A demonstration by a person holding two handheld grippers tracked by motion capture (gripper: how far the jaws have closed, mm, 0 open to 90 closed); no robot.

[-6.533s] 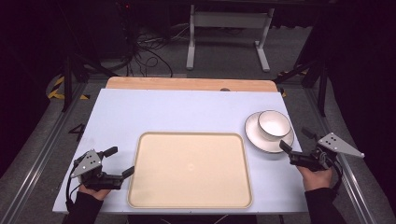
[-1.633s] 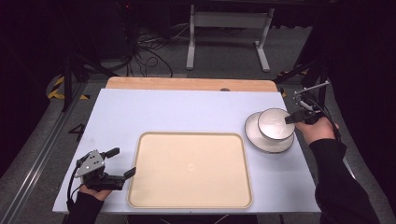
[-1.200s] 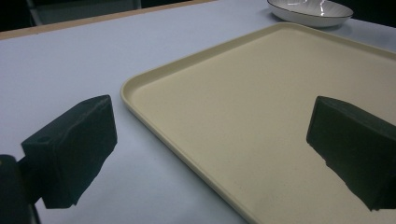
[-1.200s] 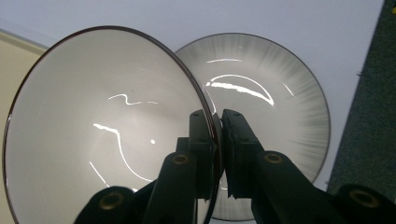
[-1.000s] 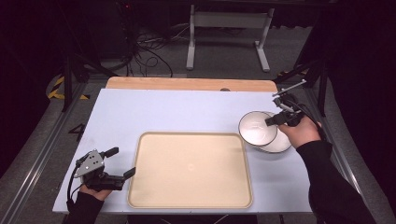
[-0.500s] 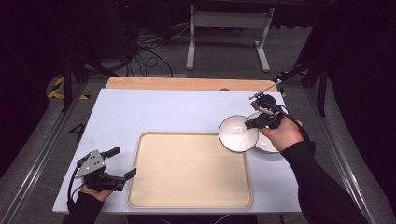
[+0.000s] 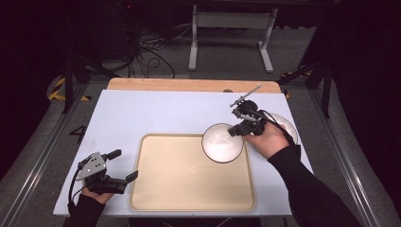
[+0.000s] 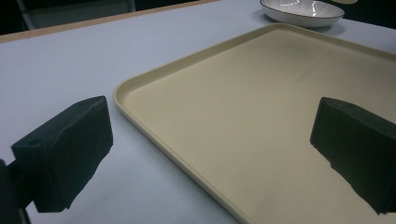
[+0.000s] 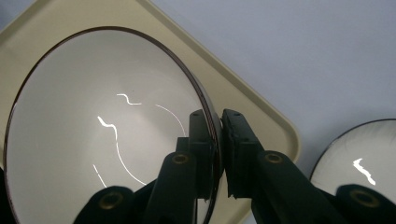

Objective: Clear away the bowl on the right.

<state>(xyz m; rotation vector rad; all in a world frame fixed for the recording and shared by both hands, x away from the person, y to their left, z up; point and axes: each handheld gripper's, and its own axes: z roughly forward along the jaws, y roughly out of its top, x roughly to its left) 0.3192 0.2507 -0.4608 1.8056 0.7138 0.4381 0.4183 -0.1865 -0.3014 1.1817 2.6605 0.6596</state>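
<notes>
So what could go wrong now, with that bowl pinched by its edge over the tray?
The right hand-held gripper holds the bowl only by a thin bit of rim, so the smooth bowl might slip or swing out of the grip. It hangs above the corner of the tray, so lowered carelessly it could catch the raised edge and tip. The plate sits close behind the hand, where the trailing cable or the sleeve could nudge it.

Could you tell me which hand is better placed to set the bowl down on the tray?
Right. The right tongs are shut on the rim of the bowl, above the far right corner of the tray. The left tongs rest open at the tray's near left edge.
</notes>
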